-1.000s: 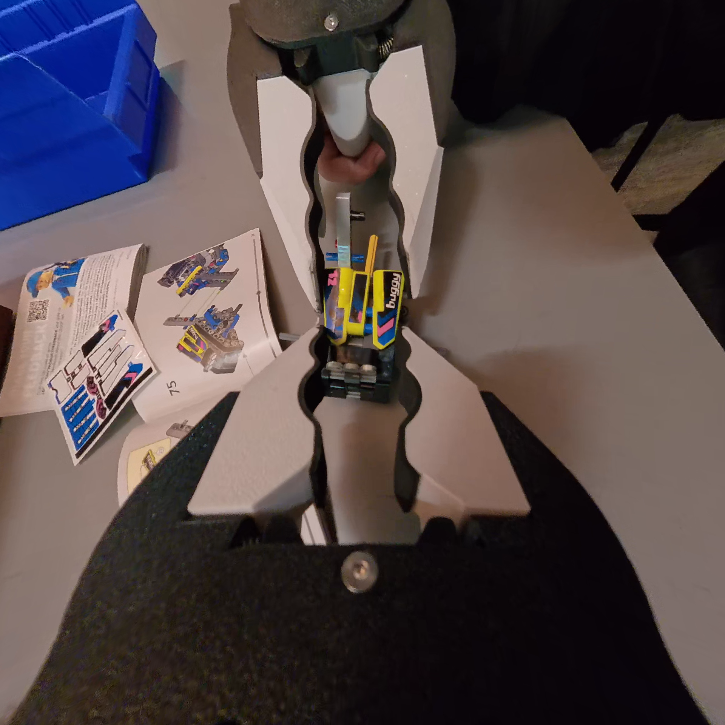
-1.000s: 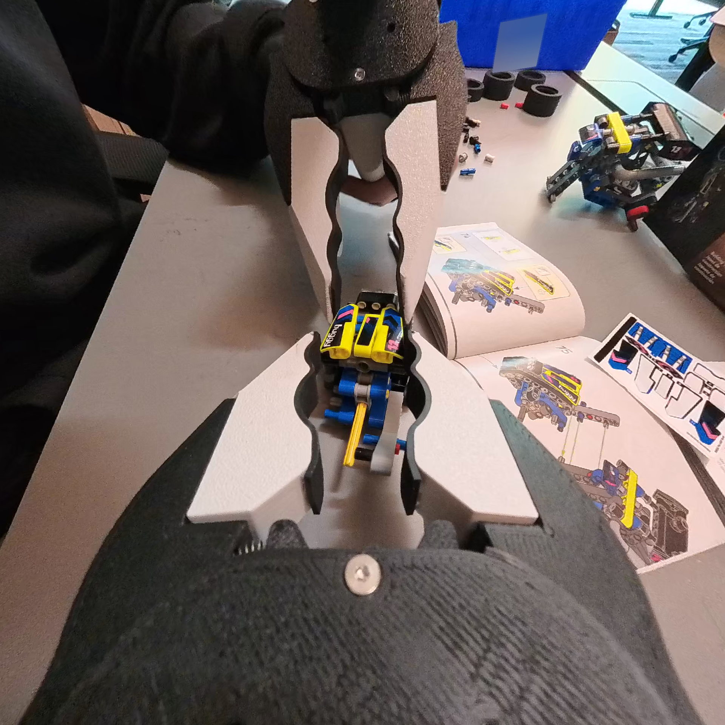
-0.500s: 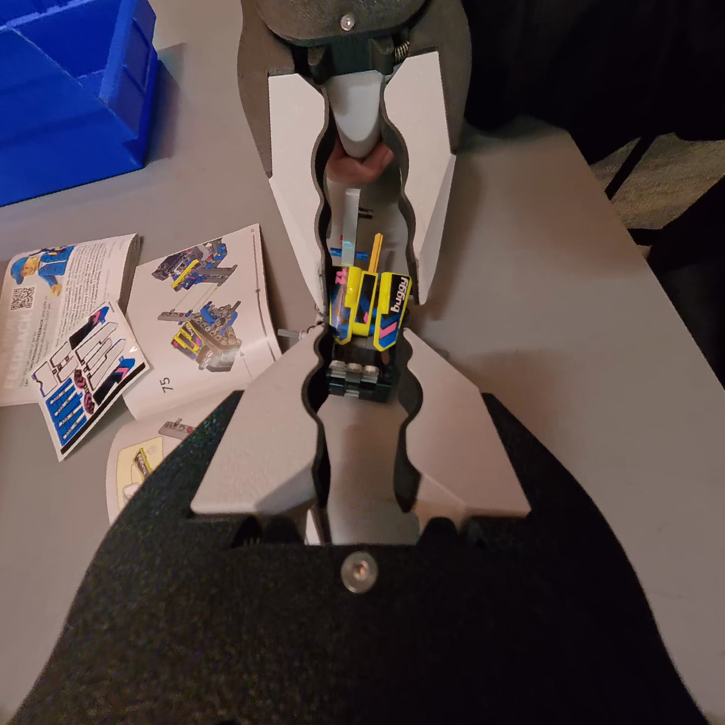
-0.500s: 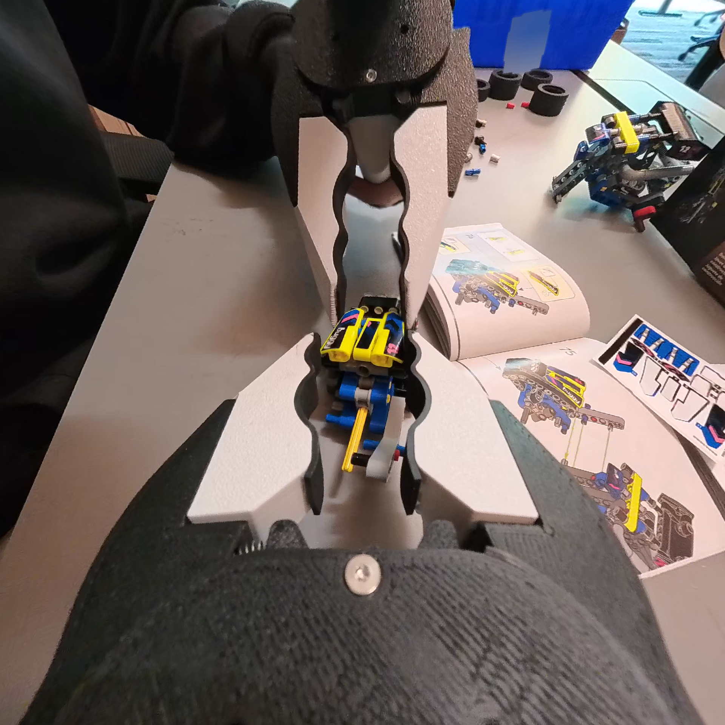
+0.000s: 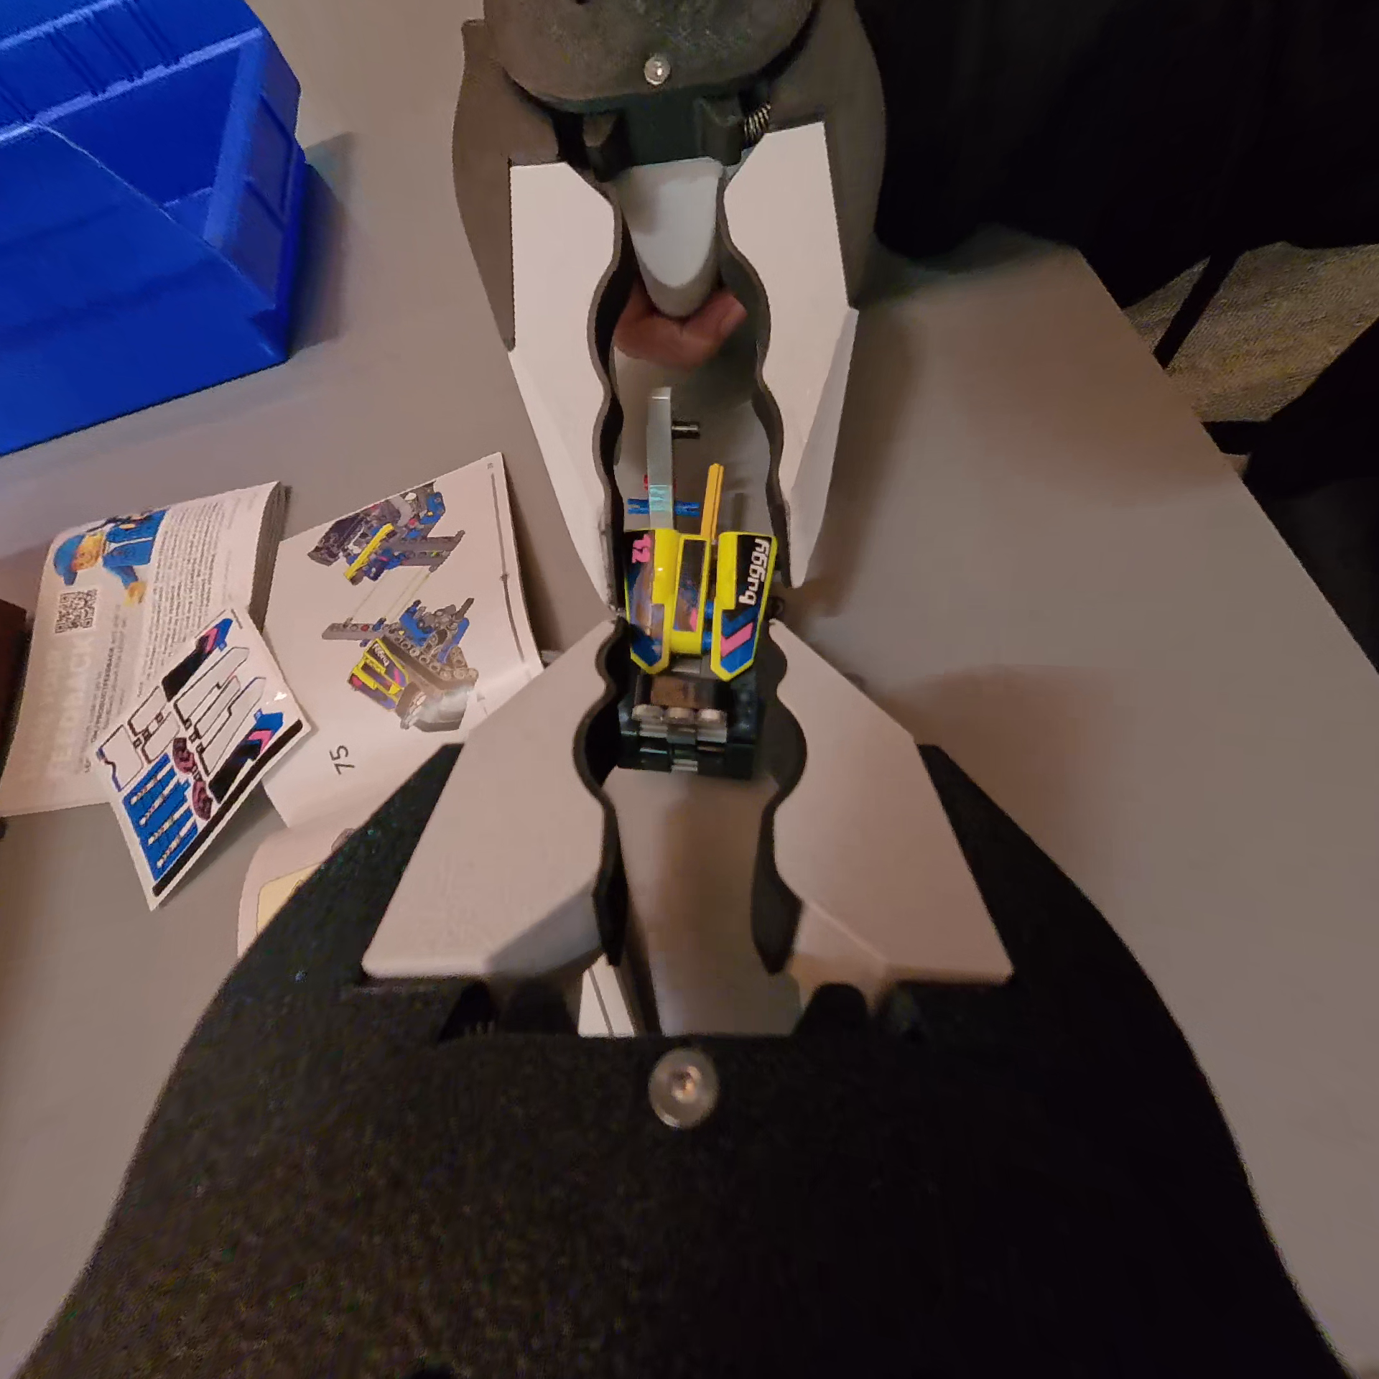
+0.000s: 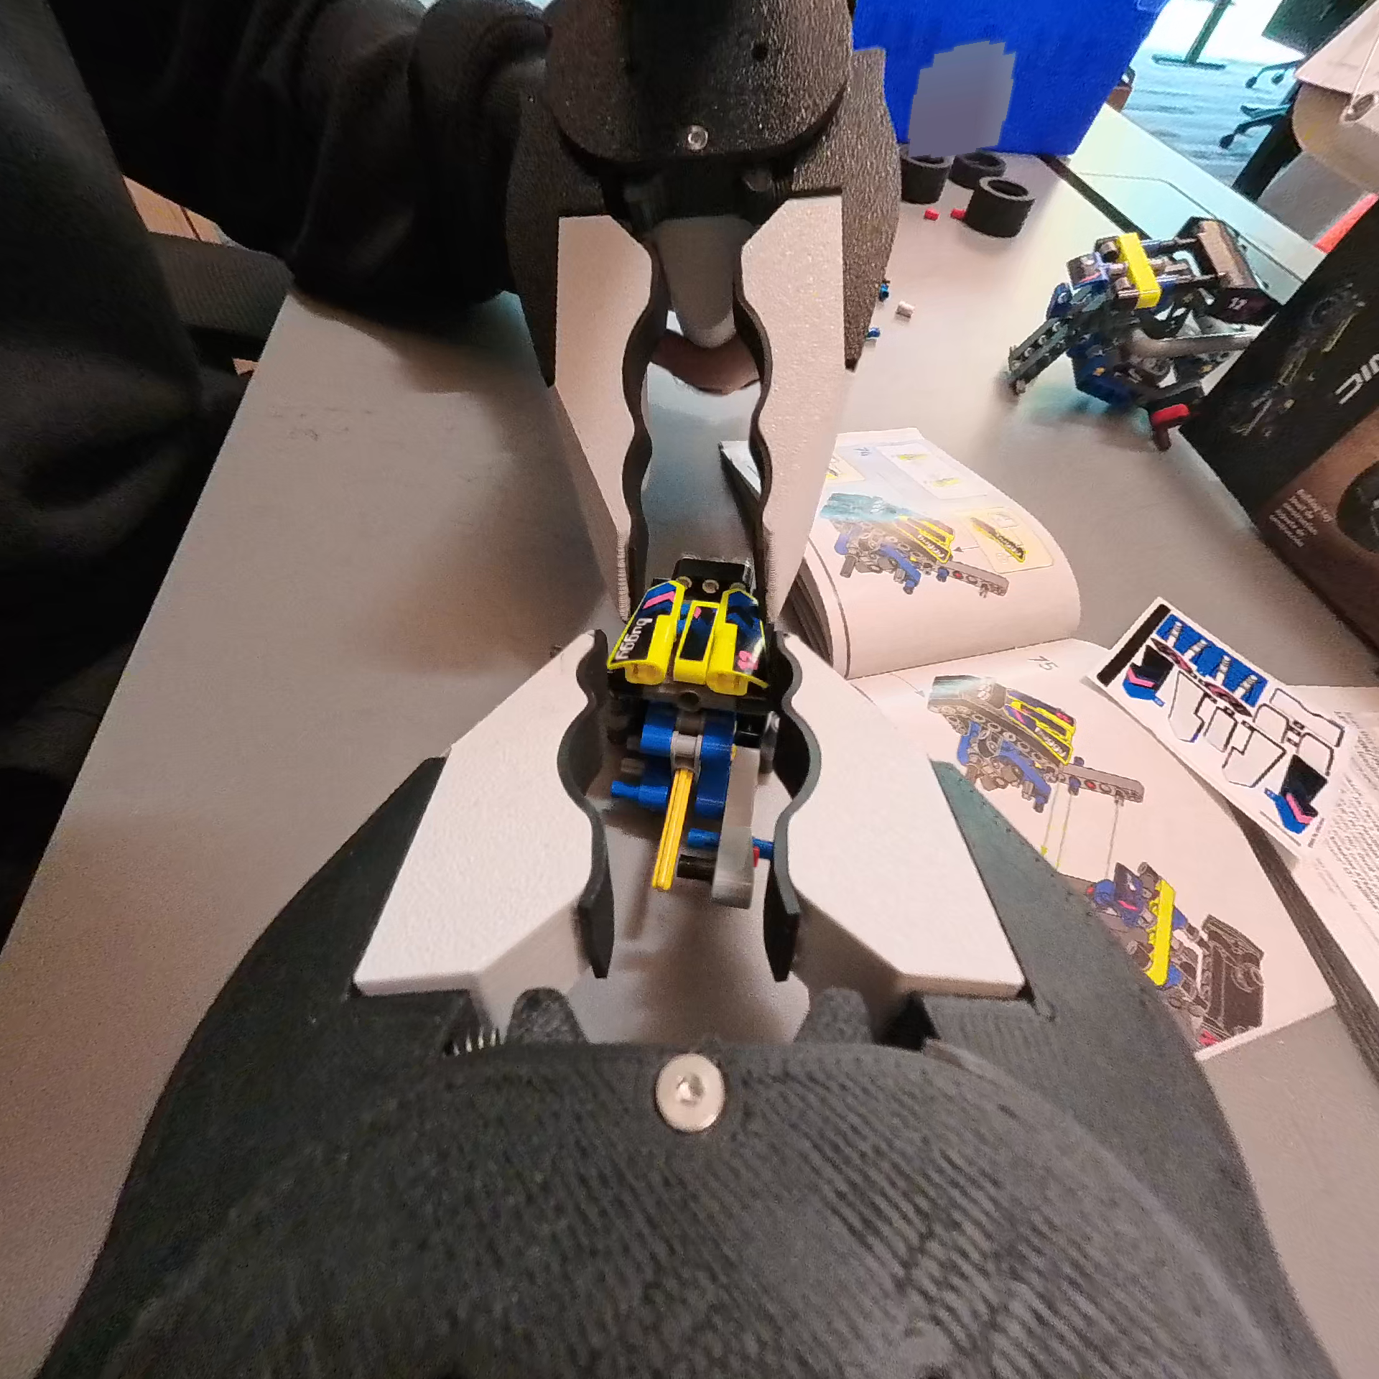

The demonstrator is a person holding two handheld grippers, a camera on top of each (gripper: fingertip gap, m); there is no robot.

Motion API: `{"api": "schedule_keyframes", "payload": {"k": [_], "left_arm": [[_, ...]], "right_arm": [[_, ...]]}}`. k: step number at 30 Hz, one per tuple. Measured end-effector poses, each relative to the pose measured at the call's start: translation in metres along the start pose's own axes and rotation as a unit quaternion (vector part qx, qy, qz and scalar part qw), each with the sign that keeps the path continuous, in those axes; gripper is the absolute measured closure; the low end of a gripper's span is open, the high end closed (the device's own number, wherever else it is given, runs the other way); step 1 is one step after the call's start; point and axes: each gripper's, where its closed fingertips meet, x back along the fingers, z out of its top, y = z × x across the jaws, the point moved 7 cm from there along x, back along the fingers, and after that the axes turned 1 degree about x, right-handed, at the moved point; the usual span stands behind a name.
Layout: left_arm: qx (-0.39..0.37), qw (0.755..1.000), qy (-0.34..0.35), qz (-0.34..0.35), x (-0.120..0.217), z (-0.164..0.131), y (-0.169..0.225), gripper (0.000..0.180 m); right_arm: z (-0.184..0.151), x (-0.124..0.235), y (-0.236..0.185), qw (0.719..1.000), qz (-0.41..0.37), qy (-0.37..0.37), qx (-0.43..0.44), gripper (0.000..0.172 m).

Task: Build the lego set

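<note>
An open instruction booklet (image 6: 933, 567) and sticker sheet (image 6: 1231, 724) lie at 3 o'clock, loose black tyres (image 6: 970, 186) at 1. Both grippers — left gripper (image 5: 690, 657), right gripper (image 6: 690, 664) — are part-open, clamped on opposite ends of one yellow-and-blue brick buggy (image 6: 694, 649), its long axis running 12 to 6 between them.

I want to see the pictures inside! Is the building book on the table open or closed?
Open. The instruction booklet lies spread on the grey table, its pages showing pictures of the model, one side curving up from the spine.
</note>
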Motion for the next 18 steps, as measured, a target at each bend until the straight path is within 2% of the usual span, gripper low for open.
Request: {"api": "schedule_keyframes", "payload": {"k": [15, 18], "left_arm": [[0.043, 0.999, 0.013, -0.010, -0.0002, -0.0002, 0.0022, 0.153], [0.055, 0.998, 0.001, 0.021, 0.0018, -0.0001, 0.0055, 0.153]], "right_arm": [[0.0002, 0.0000, 0.0007, 0.999, 0.037, 0.001, -0.025, 0.132], [0.0017, 0.0060, 0.0045, 1.000, 0.002, 0.021, -0.020, 0.127]]}}
